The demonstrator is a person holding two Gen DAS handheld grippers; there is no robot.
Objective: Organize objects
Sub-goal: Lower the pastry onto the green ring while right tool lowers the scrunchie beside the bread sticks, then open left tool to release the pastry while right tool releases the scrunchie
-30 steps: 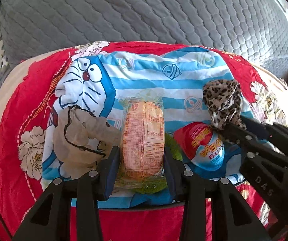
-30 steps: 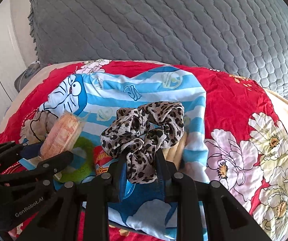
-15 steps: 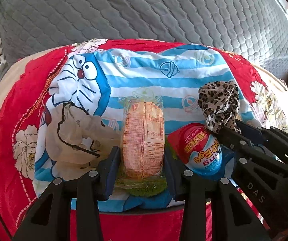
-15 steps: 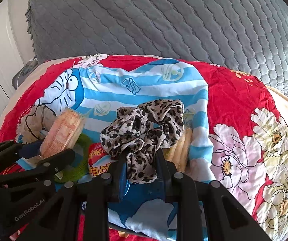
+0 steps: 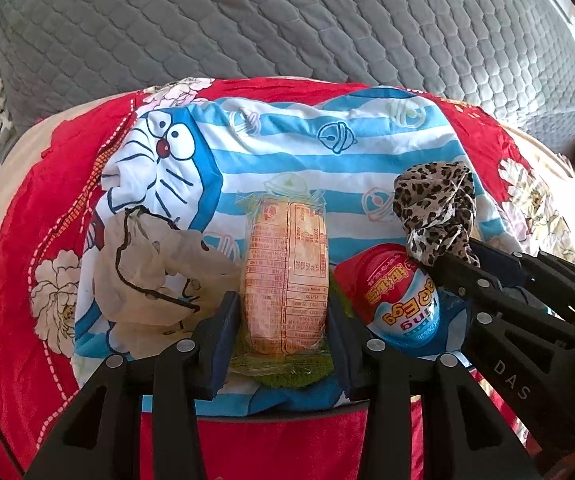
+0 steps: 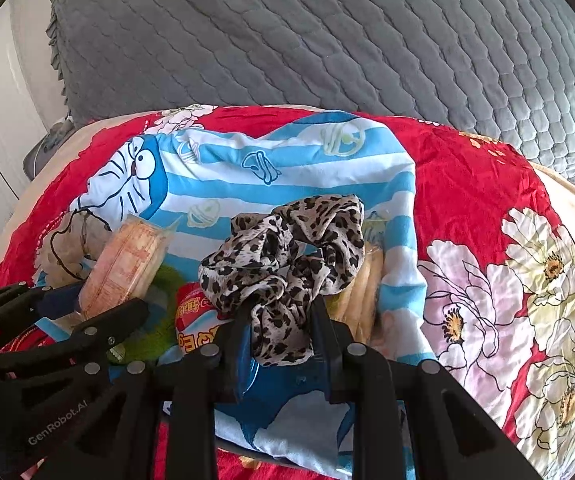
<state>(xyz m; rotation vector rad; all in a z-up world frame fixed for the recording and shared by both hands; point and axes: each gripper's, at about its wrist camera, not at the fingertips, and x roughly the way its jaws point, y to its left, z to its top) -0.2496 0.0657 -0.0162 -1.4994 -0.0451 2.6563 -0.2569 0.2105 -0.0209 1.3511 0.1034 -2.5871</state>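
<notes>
My left gripper (image 5: 283, 312) is shut on a clear-wrapped packet of orange biscuits (image 5: 285, 276), which stands on edge over a green item (image 5: 295, 378). To its right lies a red and blue toy egg (image 5: 399, 300). A beige drawstring pouch (image 5: 147, 276) lies to the left. My right gripper (image 6: 281, 320) is shut on a leopard-print scrunchie (image 6: 287, 256), held just above the egg (image 6: 193, 318). All of this rests on a blue-striped cartoon cloth (image 5: 307, 152). In the right wrist view the left gripper (image 6: 67, 320) and its packet (image 6: 127, 264) appear at the left.
The striped cloth lies on a red flowered blanket (image 6: 479, 200) with a grey quilted cover (image 6: 287, 40) behind. A pale yellow packet (image 6: 363, 284) peeks out under the scrunchie. The two grippers stand close side by side.
</notes>
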